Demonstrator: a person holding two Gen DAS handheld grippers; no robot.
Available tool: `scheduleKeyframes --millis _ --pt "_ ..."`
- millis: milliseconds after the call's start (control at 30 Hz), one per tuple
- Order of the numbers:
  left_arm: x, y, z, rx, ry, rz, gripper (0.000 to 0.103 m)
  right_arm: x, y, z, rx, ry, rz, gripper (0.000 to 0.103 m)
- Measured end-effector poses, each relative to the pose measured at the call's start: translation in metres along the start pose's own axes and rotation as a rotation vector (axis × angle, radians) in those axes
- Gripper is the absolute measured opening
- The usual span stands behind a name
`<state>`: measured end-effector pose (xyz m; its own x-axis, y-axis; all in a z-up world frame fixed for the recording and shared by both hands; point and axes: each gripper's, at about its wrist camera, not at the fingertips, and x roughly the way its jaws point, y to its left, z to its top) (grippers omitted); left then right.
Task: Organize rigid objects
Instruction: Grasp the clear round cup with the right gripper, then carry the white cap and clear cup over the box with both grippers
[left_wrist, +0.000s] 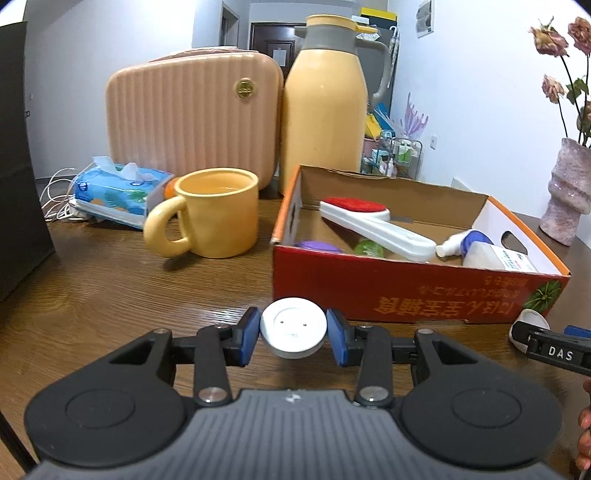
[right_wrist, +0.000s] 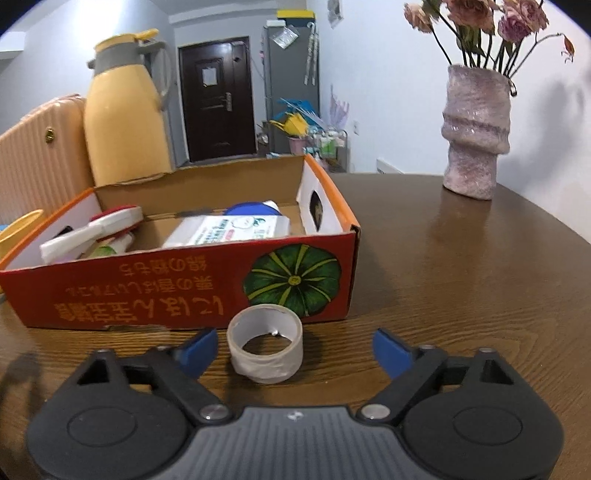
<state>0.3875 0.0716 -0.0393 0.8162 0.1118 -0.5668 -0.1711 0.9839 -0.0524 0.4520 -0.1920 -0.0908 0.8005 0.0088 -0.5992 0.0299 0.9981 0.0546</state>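
- Wooden table (right_wrist: 461, 266), dark brown, carries everything.
- Pink ribbed case (left_wrist: 192, 118) stands toward the table's far edge, with a yellow flask (left_wrist: 321, 110) just beside it.
- Red cardboard box (right_wrist: 177, 288), open-topped, sits mid-table. Inside lie a white brush with a red pad (left_wrist: 369, 221), a white bottle with a blue cap (left_wrist: 491, 251), a purple lid (left_wrist: 317, 245) and something green, too hidden to name.
- Pink vase (right_wrist: 476, 129) with dried flowers stands near the table's far right edge.
- Yellow mug (left_wrist: 218, 218) stands left of the box, a tissue pack (left_wrist: 118, 192) behind it.
- Tape roll (right_wrist: 266, 347) lies flat on the table, just in front of the box.
- Right gripper (right_wrist: 295, 349): jaws spread wide, the tape roll between them, touching neither.
- Left gripper (left_wrist: 293, 336): blue pads pressed against both sides of a white round disc (left_wrist: 293, 328), near the box's front wall.
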Motion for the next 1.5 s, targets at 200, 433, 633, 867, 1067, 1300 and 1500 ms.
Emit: scheduleKeyframes --millis 200,433,633,867,1067,1300,1500 --pt "-0.004 0.012 0.003 -0.014 -0.014 0.000 0.040 0.004 0.001 -0.001 -0.001 0.013 -0.005 0.042" --pt "-0.008 0.015 0.004 -0.013 -0.025 -0.007 0.040 -0.011 0.004 -0.009 -0.015 0.007 0.033 0.041" --pt "-0.013 0.012 0.003 -0.006 -0.043 -0.014 0.040 -0.036 0.014 -0.014 -0.045 -0.049 0.070 0.041" --pt "-0.021 0.007 0.002 0.007 -0.064 -0.029 0.040 -0.065 0.020 -0.014 -0.038 -0.136 0.131 0.041" --pt "-0.028 0.000 0.003 0.011 -0.082 -0.045 0.040 -0.077 0.021 -0.009 -0.036 -0.209 0.157 0.041" --pt "-0.031 -0.011 0.010 0.015 -0.099 -0.065 0.040 -0.078 0.019 0.002 -0.032 -0.273 0.166 0.041" --pt "-0.027 -0.036 0.022 0.016 -0.119 -0.091 0.040 -0.075 0.018 0.010 -0.050 -0.331 0.159 0.041"
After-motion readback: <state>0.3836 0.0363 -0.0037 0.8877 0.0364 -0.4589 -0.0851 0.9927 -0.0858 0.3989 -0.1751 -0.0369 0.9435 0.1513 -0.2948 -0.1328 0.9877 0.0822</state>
